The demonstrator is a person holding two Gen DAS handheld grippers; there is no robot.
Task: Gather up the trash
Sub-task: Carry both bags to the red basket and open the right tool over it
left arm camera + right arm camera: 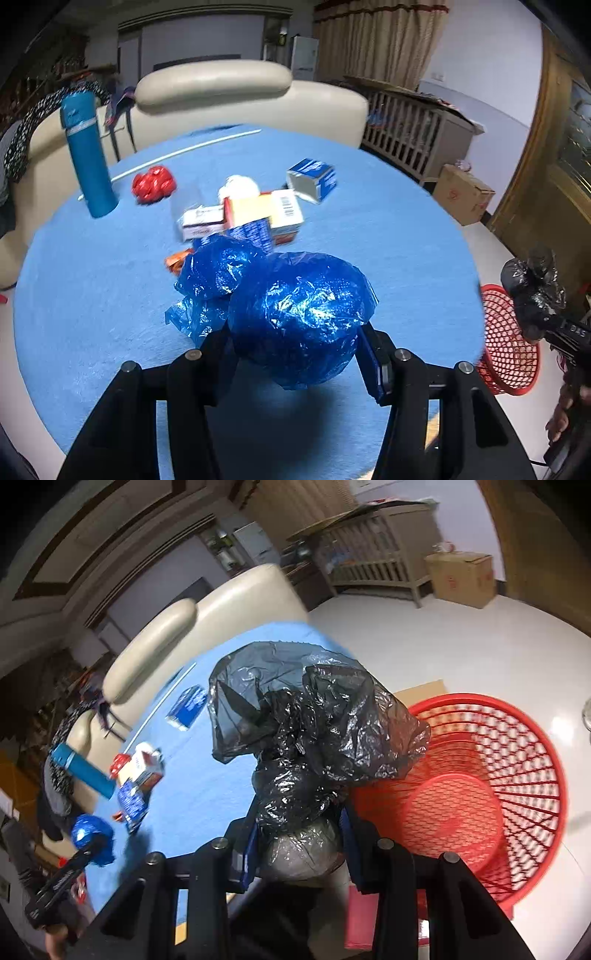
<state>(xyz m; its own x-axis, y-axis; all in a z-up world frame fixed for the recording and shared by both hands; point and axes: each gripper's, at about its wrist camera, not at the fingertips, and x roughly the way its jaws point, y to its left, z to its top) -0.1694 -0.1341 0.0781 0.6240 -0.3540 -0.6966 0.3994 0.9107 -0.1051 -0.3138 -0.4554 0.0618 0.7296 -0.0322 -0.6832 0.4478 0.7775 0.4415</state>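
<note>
Carrying trash to bin | L tongs (293,347) pinching blue bag (299,314) | R tongs (299,843) pinching black bag (314,731) nr desk edge | next: R drops into red basket (517,760)

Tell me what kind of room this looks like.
Probably a home living room. A cream sofa stands behind the blue-covered table, heavy curtains hang at the back, and a slatted crib stands by the wall.

Both wrist views look steeply down, close, sharing the blue table (110,280)
</note>
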